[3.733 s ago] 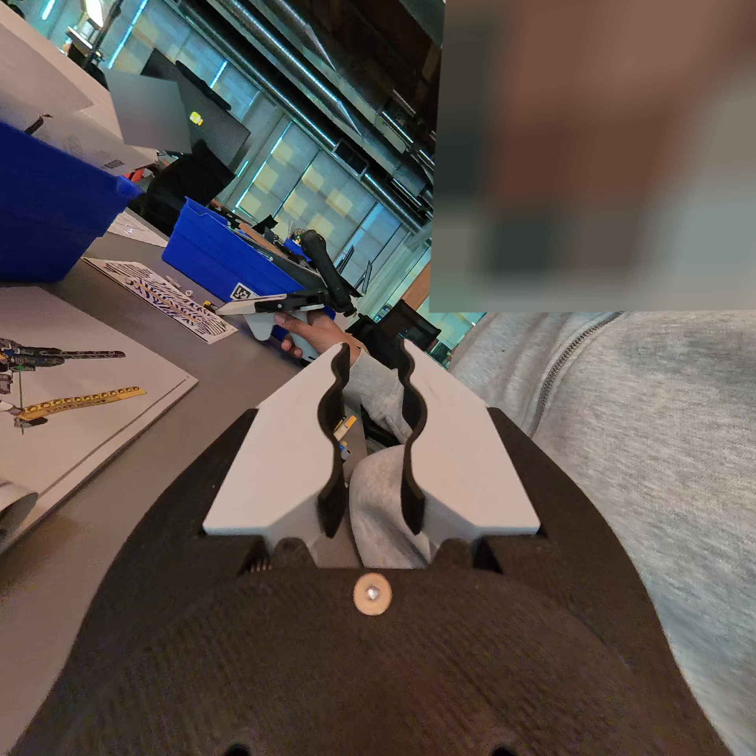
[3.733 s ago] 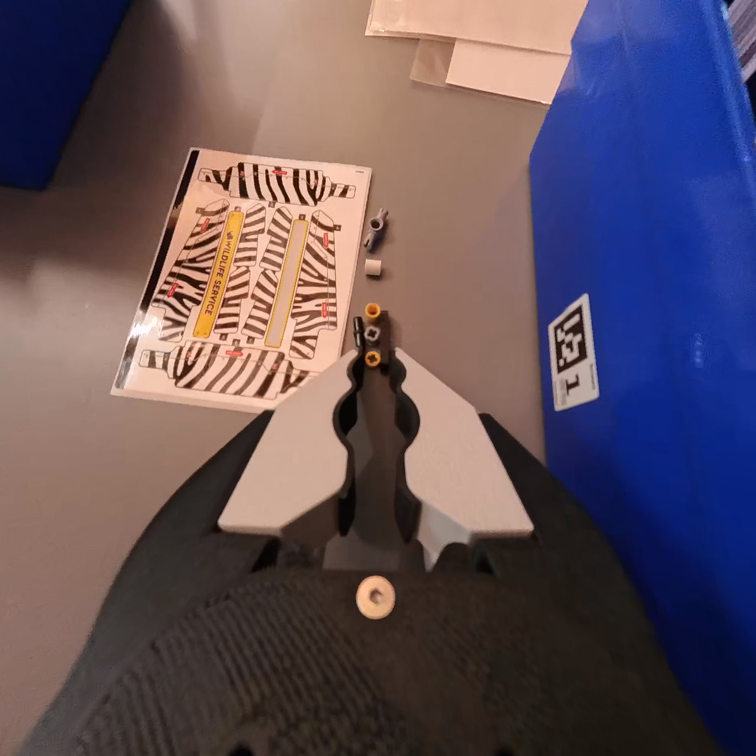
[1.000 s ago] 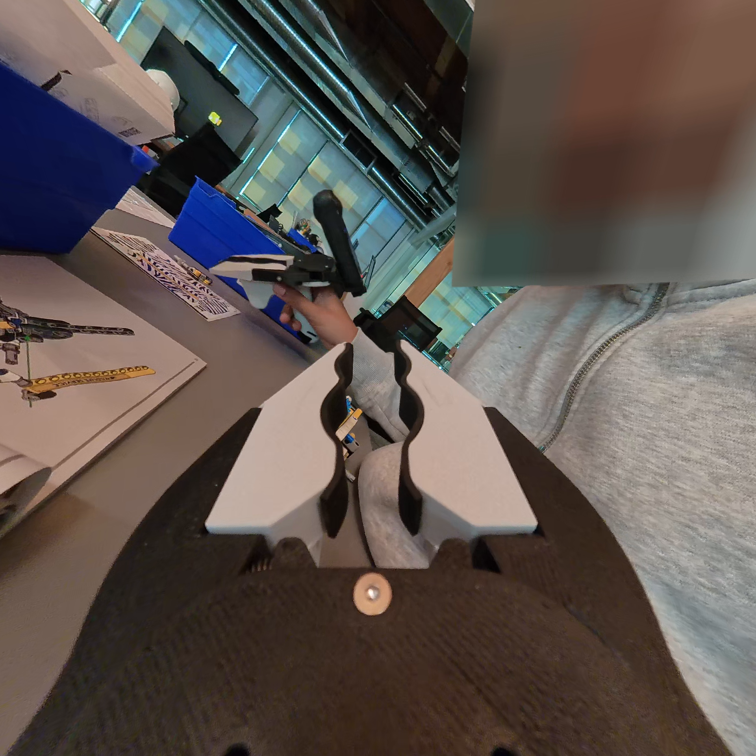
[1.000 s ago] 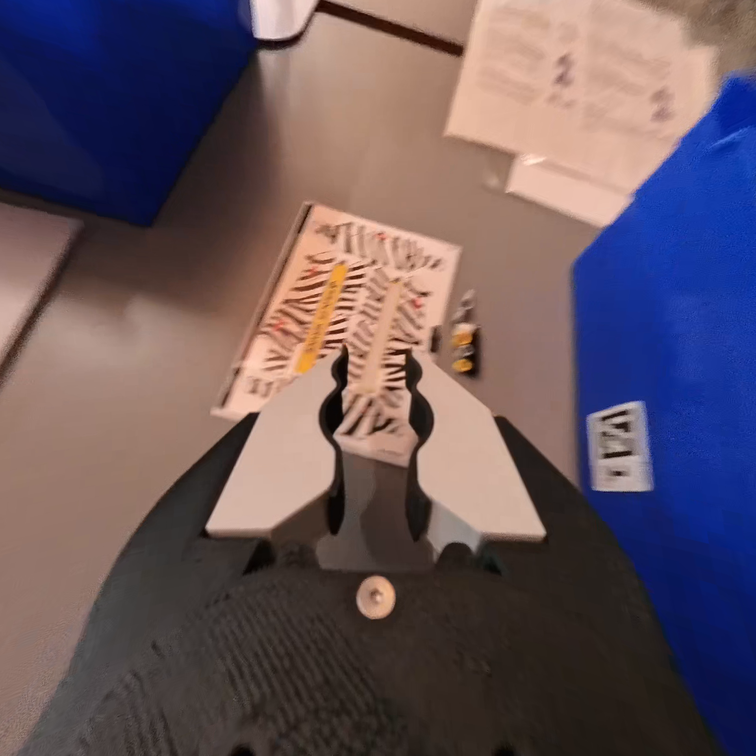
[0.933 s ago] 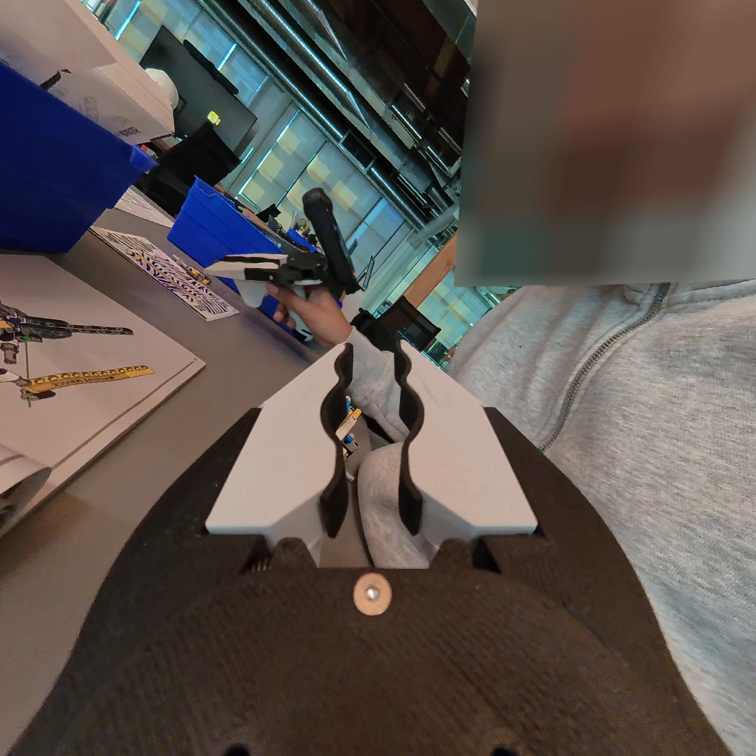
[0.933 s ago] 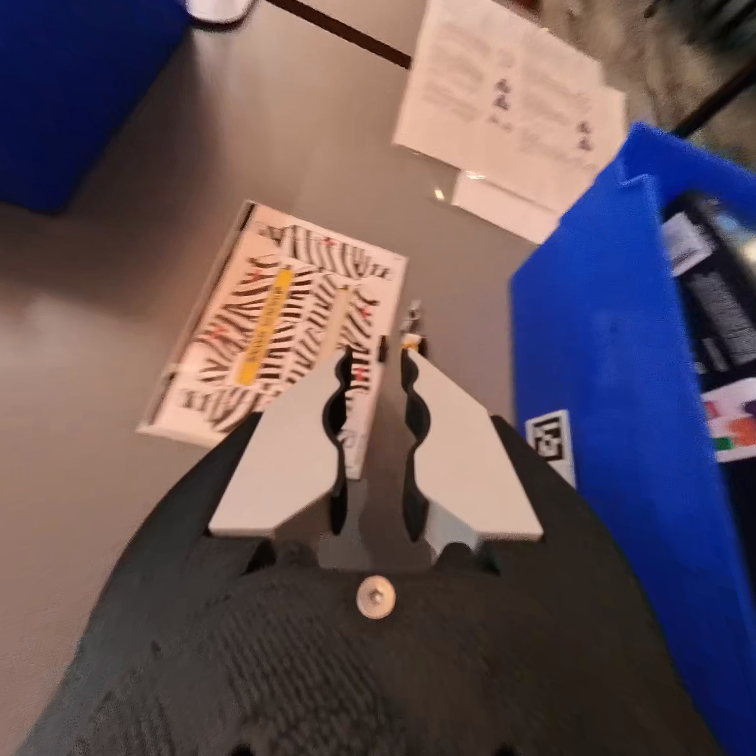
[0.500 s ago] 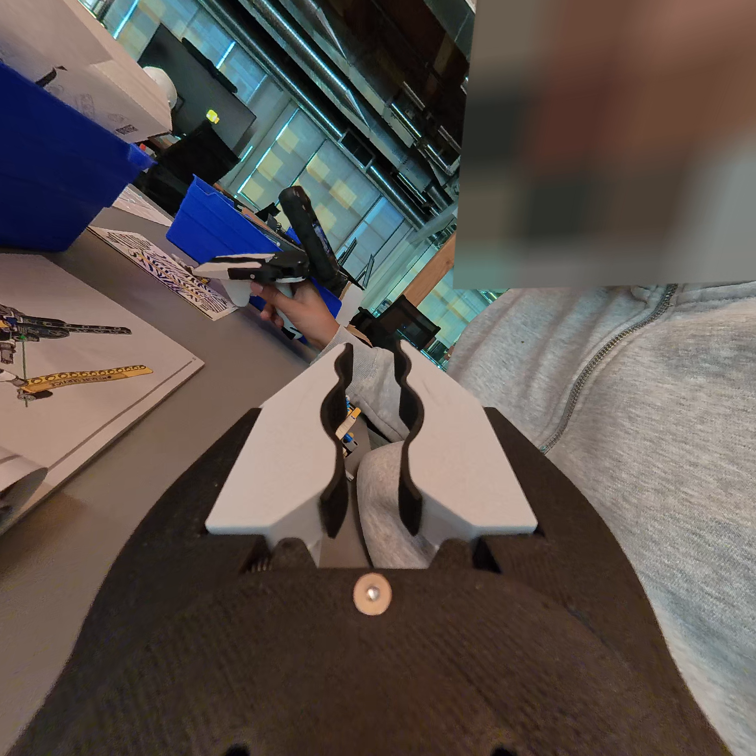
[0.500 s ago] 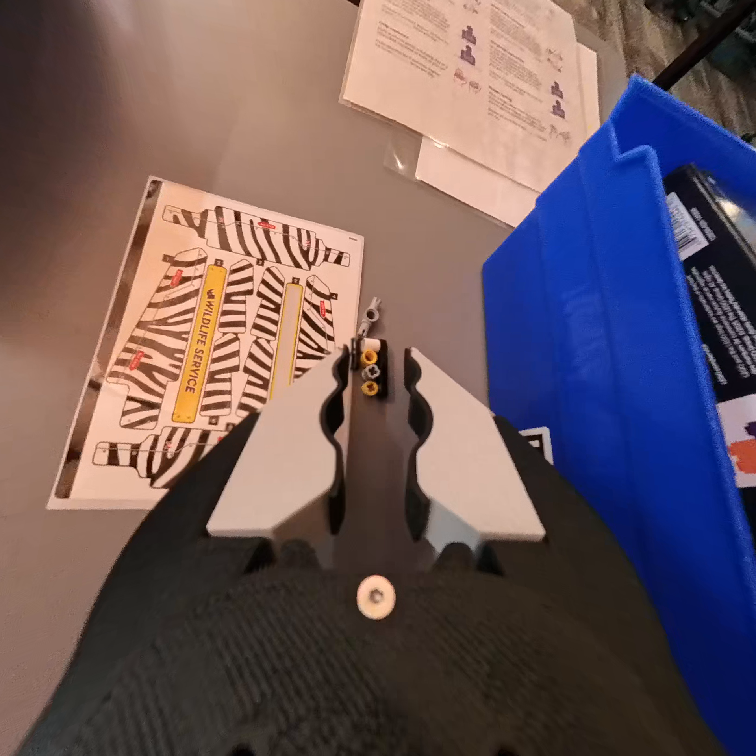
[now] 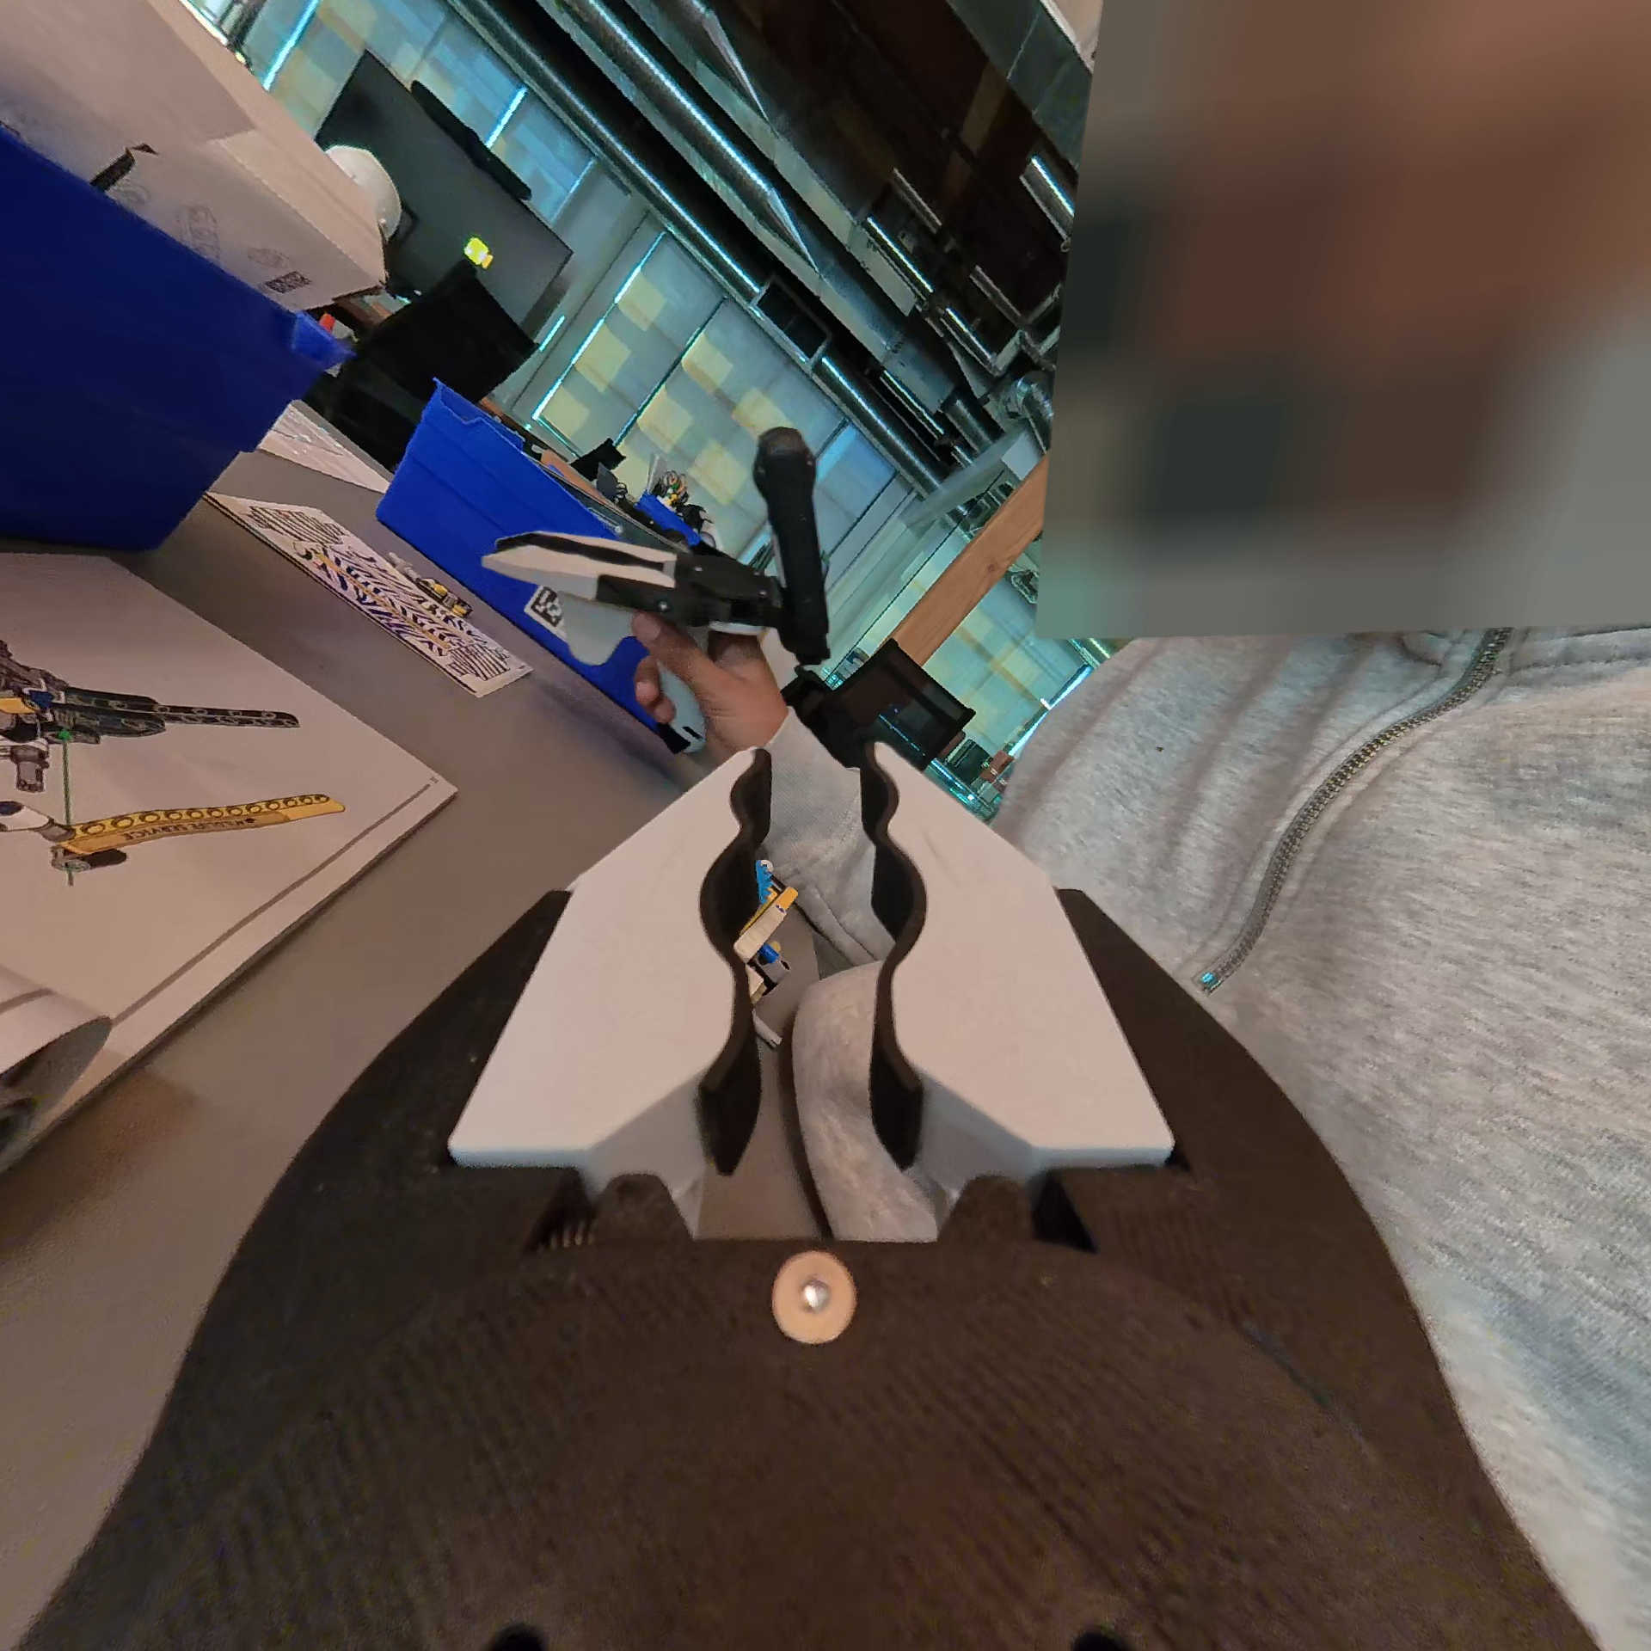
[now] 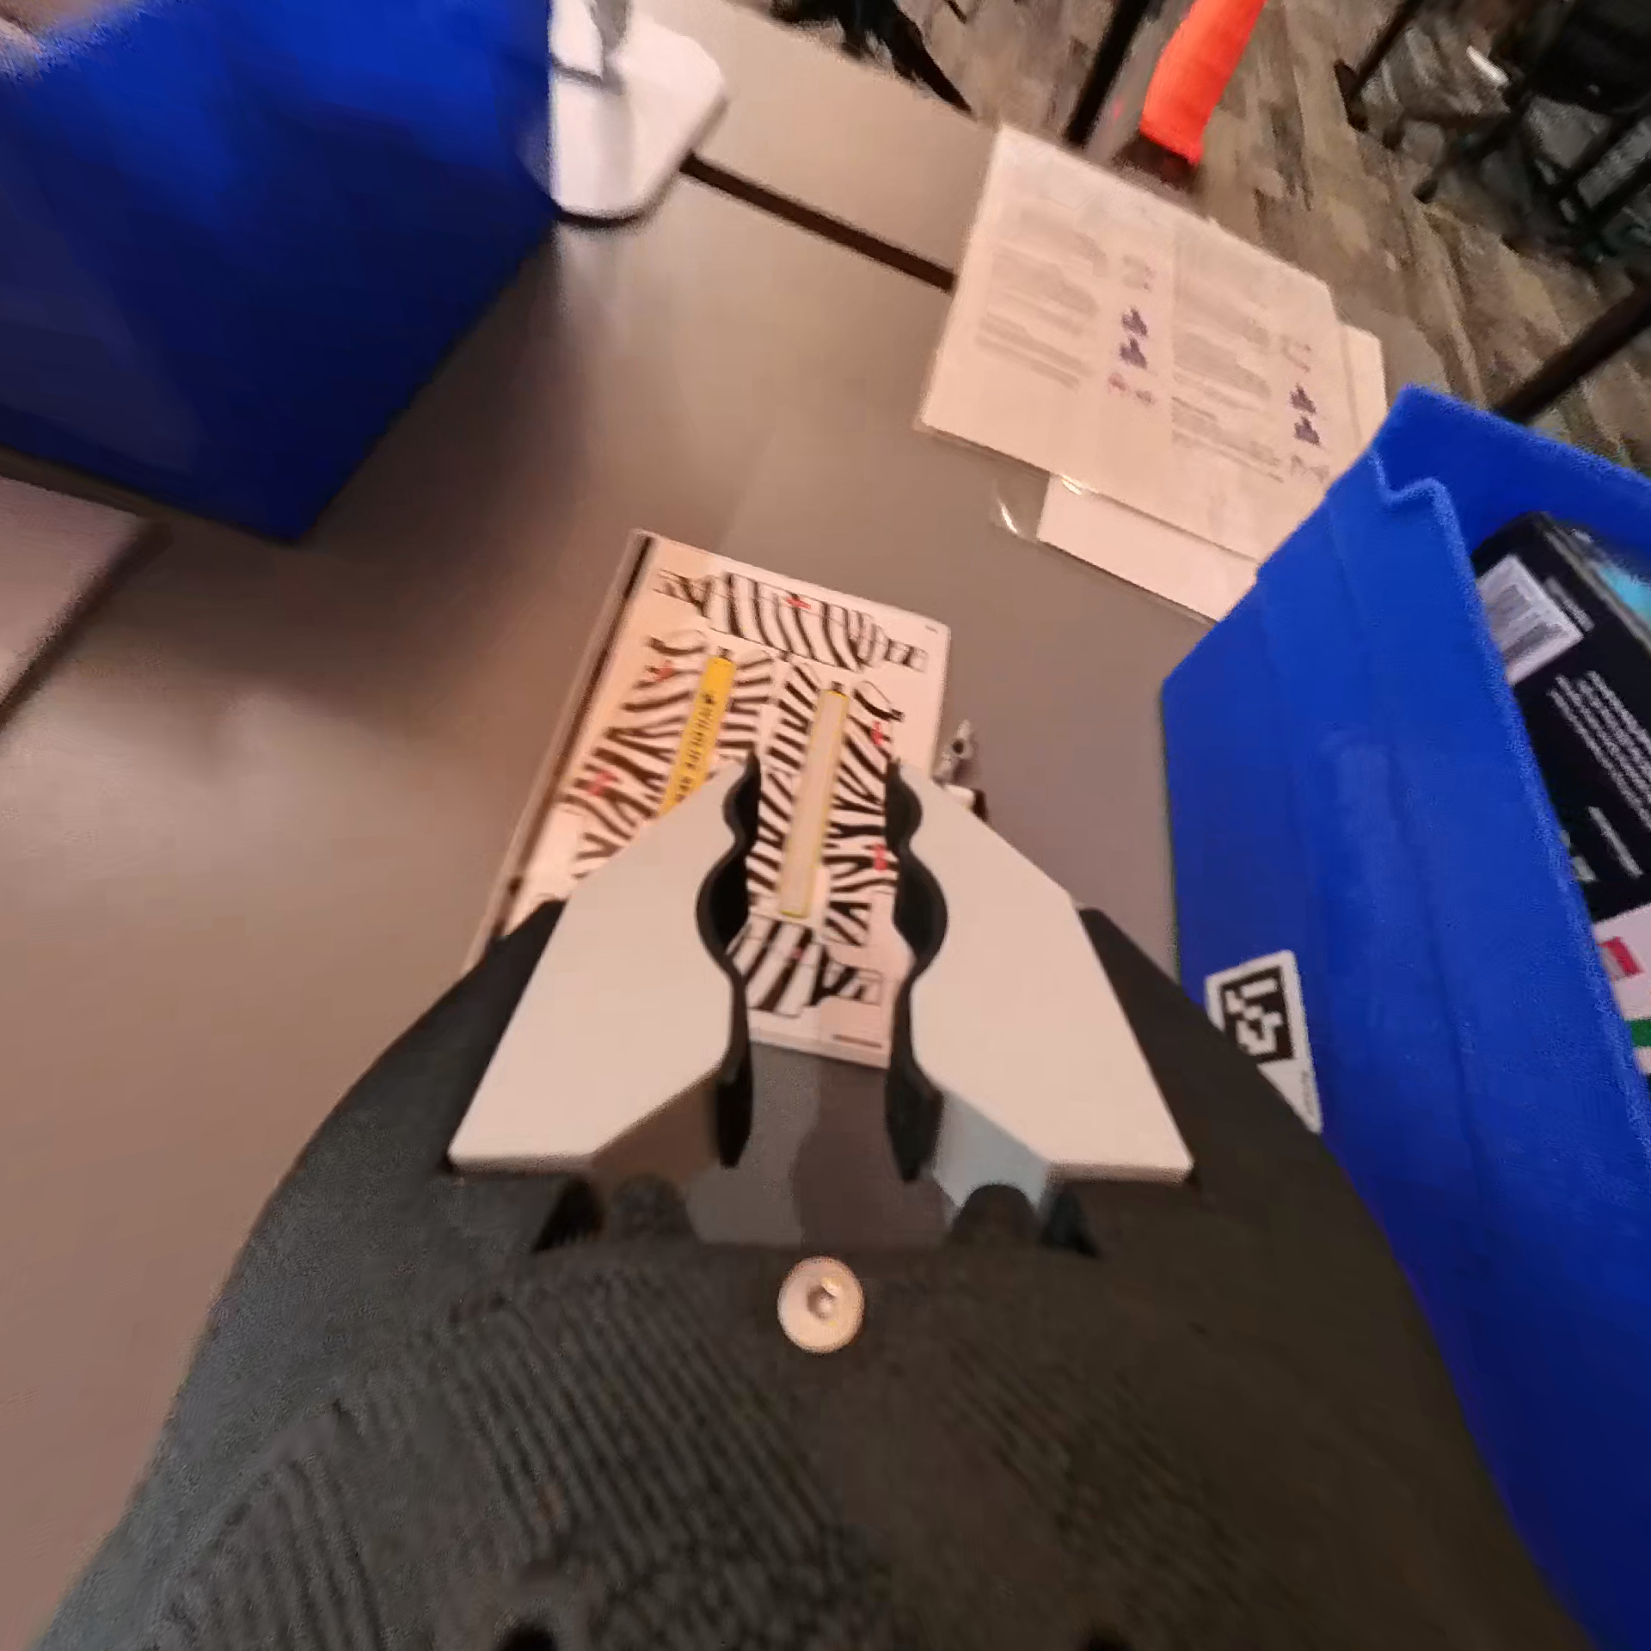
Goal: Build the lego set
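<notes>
My left gripper (image 9: 815,759) is open and empty, pointing at the person's grey sweatshirt. A small yellow, blue and white lego assembly (image 9: 766,929) shows through its gap, beside the left finger. My right gripper (image 10: 822,773) is open and empty, held above the zebra-striped sticker sheet (image 10: 759,715). It also shows in the left wrist view (image 9: 581,572), held in a hand above the table. A few small loose lego parts (image 10: 963,746) lie beside the sheet, mostly hidden behind the right finger. The open instruction booklet (image 9: 179,804) lies at the left.
A blue bin (image 10: 1385,804) with a black-and-white tag stands close on the right of my right gripper, with boxes inside. Another blue bin (image 10: 223,223) is at the far left. Printed papers (image 10: 1143,339) and a white stand base (image 10: 625,116) lie farther back on the grey table. Across from one pair of fingers to the other is roughly 35 cm.
My right gripper has lifted and shifted left, from over the small lego parts to above the sticker sheet, still open. The left gripper has barely moved.
</notes>
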A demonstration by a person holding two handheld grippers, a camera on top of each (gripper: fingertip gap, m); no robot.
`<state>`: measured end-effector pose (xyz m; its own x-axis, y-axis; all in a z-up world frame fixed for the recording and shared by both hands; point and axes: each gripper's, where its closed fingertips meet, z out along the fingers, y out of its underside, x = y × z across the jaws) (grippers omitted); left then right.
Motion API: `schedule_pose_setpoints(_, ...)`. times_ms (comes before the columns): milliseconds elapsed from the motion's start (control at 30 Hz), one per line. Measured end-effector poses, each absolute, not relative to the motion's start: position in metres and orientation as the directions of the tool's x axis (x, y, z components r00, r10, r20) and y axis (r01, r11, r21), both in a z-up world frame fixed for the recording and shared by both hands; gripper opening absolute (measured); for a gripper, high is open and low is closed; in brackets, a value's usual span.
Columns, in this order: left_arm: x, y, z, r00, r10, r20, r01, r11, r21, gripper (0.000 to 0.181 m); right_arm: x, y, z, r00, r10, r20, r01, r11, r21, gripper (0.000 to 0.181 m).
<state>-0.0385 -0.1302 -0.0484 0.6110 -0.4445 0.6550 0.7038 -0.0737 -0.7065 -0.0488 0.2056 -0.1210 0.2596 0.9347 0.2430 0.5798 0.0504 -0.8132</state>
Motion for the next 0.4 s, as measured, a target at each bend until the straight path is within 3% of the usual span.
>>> schedule_pose_setpoints(233,-0.036,-0.127,-0.051,0.649,-0.411,0.641,0.677,-0.073,-0.732,0.021,-0.043,0.164,-0.100,0.171,0.975,0.141,0.444,0.051,-0.895,0.026)
schedule_pose_setpoints(400,-0.023,-0.125,-0.049,0.689,-0.391,0.610,0.632,-0.087,-0.770,0.026,-0.042,0.166,-0.110,0.139,0.949,0.284,0.517,0.175,-0.838,0.043)
